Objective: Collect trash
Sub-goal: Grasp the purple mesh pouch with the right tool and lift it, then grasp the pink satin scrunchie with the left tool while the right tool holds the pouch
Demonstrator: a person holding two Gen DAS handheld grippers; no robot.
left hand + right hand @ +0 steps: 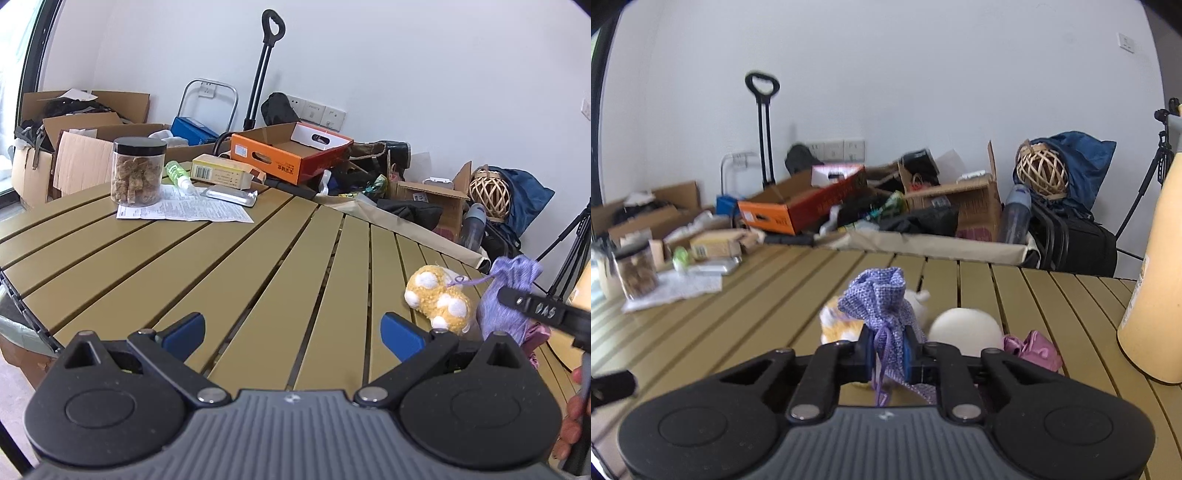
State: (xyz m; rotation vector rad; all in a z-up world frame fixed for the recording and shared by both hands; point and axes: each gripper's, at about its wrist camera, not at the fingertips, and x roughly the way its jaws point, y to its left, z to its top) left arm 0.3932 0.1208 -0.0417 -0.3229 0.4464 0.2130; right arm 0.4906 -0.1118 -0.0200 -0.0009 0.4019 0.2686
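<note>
the jar of snacks (pixel 138 170) is pinning a printed sheet (pixel 184 211) at the table's (pixel 236 280) far left. the left gripper (pixel 291 332) is hovering wide open, holding nothing, while the right gripper (pixel 889 352) is pinching the purple pouch (pixel 882 302) beside the plush toy (pixel 439 297), probably to carry it off.

Right wrist view blurred throughout, far clutter smeared. Orange-and-white plush toy (pixel 837 325) mostly hidden behind lilac knitted drawstring pouch (pixel 884 310). Pouch bottom hidden behind right gripper (pixel 889 354). Tall cream-yellow bottle (pixel 1152 295) cut off at right edge, label unreadable. Pink satin fabric bundle (pixel 1032 349) partly hidden by gripper arm. Print on white paper sheet (pixel 184 210) too small to read. Person's hand (pixel 574 413) cut off at right edge.
</note>
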